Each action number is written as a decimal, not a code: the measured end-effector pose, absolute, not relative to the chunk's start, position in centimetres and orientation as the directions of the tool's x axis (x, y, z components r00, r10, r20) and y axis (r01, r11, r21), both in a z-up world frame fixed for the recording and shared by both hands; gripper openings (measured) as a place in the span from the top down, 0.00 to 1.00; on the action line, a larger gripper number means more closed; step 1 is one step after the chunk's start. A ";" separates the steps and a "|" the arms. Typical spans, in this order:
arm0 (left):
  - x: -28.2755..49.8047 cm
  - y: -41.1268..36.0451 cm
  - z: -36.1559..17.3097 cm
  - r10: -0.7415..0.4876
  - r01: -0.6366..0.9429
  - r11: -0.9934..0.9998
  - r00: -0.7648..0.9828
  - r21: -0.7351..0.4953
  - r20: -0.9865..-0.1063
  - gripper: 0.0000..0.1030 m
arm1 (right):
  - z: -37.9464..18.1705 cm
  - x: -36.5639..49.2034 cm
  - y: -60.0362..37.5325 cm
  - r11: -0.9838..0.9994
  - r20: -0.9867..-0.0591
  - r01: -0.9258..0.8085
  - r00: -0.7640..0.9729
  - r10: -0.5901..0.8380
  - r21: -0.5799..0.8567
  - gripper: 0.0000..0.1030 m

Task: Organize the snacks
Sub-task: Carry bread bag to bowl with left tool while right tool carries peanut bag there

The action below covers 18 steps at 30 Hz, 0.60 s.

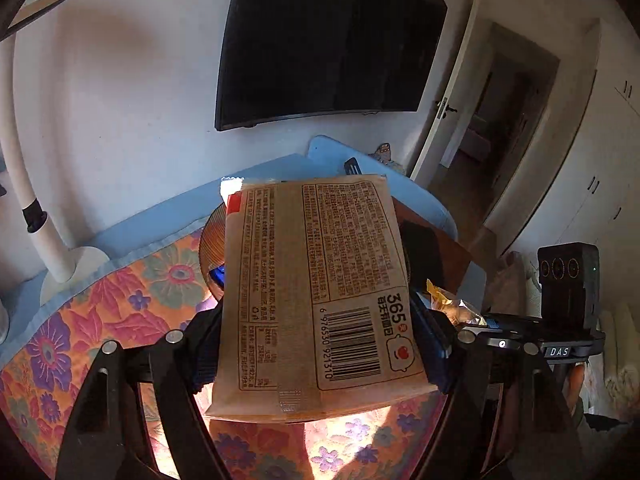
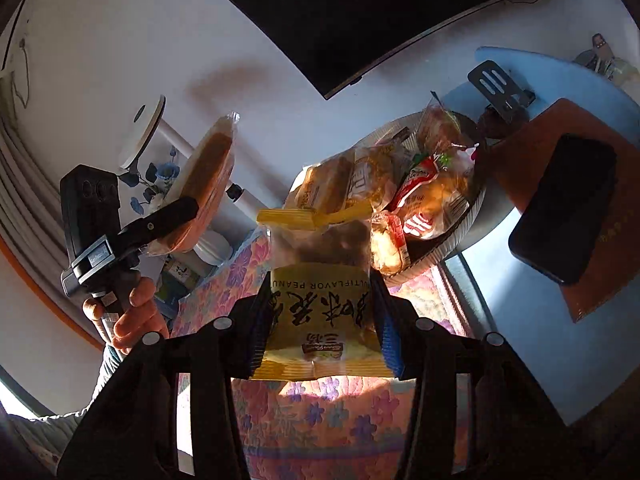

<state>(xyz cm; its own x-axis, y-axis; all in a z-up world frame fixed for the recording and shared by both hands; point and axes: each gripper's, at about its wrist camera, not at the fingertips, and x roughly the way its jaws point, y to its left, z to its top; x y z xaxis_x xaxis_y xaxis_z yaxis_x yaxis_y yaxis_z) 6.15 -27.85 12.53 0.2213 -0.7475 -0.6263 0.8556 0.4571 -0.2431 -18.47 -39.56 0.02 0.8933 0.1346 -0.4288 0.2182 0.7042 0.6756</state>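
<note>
Hides most of the bowl [image 1: 210,236] and the surface behind it: brown bread packet [image 1: 312,296], held flat to the left wrist lens. Too small to read: its fine print. Covered by the packet: pads of the left hand-held gripper [image 1: 316,360]. Cut off by the top edge: television [image 2: 400,8]. Blocks the near rim of the bowl [image 2: 460,236]: yellow peanut bag [image 2: 320,312]. Overlapped and hard to tell apart: snacks piled in that bowl. Unreadable: gold lettering on the brown book [image 2: 600,240].
</note>
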 end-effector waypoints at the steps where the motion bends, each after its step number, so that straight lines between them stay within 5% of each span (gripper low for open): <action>1: 7.2 -28.8 13.2 -0.760 0.857 0.442 0.202 -0.264 -0.618 0.26 | 0.5 -17.9 -40.6 0.707 -0.431 0.241 0.897 0.100 0.665 0.54; 7: 14.0 -33.2 14.2 -0.752 0.848 0.451 0.194 -0.277 -0.630 0.26 | 2.2 -15.3 -46.3 0.696 -0.441 0.326 0.898 -0.016 0.639 0.54; 15: 18.1 -36.8 12.0 -0.623 0.839 0.542 0.372 -0.037 -0.688 0.26 | 2.5 -9.9 -48.8 0.707 -0.482 0.366 0.875 -0.040 0.605 0.54; 18: 18.9 -37.2 11.2 -0.633 0.840 0.537 0.338 -0.081 -0.697 0.26 | 2.6 -7.9 -48.6 0.723 -0.500 0.362 0.866 -0.027 0.588 0.54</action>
<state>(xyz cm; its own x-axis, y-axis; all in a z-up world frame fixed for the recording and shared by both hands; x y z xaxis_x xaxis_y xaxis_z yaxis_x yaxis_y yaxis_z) 18.88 -37.17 11.21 0.3376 -0.6328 -0.6968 0.8399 0.5368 -0.0806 -7.87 -48.57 2.62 0.8656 -0.0273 -0.5001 0.3623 0.7235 0.5876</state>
